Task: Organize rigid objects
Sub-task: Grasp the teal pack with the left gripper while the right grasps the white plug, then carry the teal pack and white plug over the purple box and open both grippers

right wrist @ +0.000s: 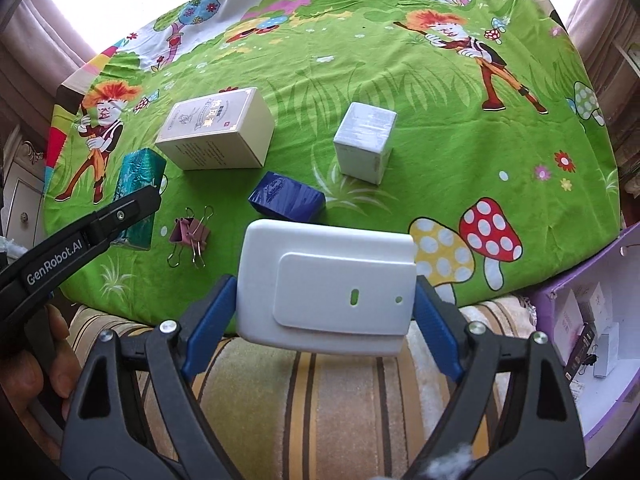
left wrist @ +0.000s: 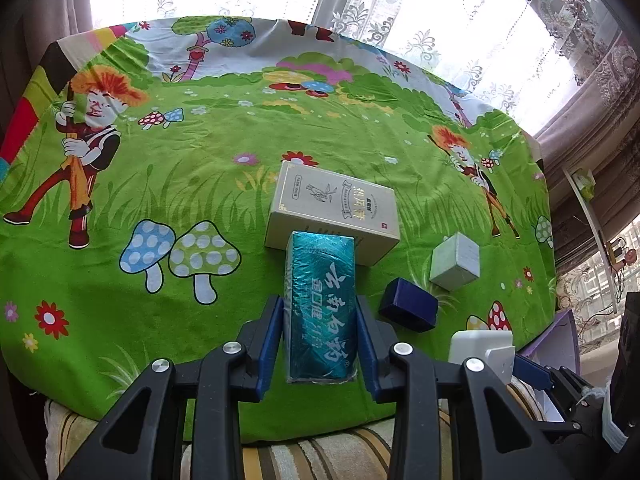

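My left gripper (left wrist: 319,312) is shut on a long teal box (left wrist: 320,304) and holds it just above the green cartoon cloth (left wrist: 200,184); the box also shows in the right wrist view (right wrist: 138,184). My right gripper (right wrist: 325,284) is shut on a flat white plastic box (right wrist: 326,284), held at the cloth's near edge; the box also shows in the left wrist view (left wrist: 482,348). A beige carton (left wrist: 334,210) (right wrist: 218,130), a white cube box (left wrist: 456,260) (right wrist: 366,142) and a dark blue box (left wrist: 408,310) (right wrist: 286,200) lie on the cloth.
Pink binder clips (right wrist: 190,236) lie on the cloth left of the white plastic box. An open purple box (right wrist: 592,320) with small packages inside stands at the right. A striped cushion (right wrist: 304,392) lies below the cloth's near edge. Curtains (left wrist: 580,40) hang behind.
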Tool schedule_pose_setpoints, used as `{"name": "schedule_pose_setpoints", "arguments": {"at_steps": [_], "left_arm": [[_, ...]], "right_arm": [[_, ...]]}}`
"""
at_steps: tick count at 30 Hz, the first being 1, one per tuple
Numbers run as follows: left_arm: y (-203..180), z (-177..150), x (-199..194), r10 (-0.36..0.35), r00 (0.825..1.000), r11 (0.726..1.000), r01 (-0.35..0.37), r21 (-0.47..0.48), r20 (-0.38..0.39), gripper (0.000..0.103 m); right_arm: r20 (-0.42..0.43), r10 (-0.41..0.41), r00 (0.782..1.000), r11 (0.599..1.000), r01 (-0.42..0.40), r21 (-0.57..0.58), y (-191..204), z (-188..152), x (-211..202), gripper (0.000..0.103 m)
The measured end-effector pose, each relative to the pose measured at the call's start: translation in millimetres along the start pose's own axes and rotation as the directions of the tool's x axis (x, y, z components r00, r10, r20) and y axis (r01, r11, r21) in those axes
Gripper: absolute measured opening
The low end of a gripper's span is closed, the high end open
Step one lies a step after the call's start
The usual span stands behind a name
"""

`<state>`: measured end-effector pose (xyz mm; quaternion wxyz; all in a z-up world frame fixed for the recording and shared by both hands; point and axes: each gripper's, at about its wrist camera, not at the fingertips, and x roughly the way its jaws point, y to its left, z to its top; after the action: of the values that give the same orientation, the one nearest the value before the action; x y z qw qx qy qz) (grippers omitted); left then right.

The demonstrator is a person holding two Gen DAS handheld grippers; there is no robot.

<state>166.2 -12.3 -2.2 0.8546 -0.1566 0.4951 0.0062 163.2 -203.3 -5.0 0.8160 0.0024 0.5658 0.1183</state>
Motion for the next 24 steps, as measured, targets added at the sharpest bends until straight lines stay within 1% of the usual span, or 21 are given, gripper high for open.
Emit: {"name": "schedule_pose_setpoints", "arguments": {"at_steps": [6, 14, 21, 24], "left_arm": [[-33.3, -6.3, -8.6, -0.037, 0.999, 0.998, 0.037, 0.059, -0.008, 0.036], [-74.8, -21.7, -11.4, -0.070, 0.997, 0.989, 0.075, 0.131, -0.039, 0.036], [-118.7, -37.5, -9.2, -0.126, 0.988, 0.971, 0.141, 0.191, -0.088, 0.036], [-136.9, -44.3, -7.1, -0.163, 0.980, 0.961, 0.185, 0.208, -0.118, 0.036]], "right_arm": [[0.042, -0.016, 0.999, 1.000, 0.015, 0.012, -12.1, -3.8, -14.1, 0.088], [0.083, -0.018, 0.996, 0.999, 0.014, 0.045, -43.6, -17.5, -35.2, 0.088], [0.122, -0.037, 0.992, 0.997, 0.028, 0.077, -76.1, -31.9, -55.6, 0.088], [0.138, -0.058, 0.989, 0.995, 0.045, 0.093, -92.6, -37.6, -65.2, 0.088]]}}
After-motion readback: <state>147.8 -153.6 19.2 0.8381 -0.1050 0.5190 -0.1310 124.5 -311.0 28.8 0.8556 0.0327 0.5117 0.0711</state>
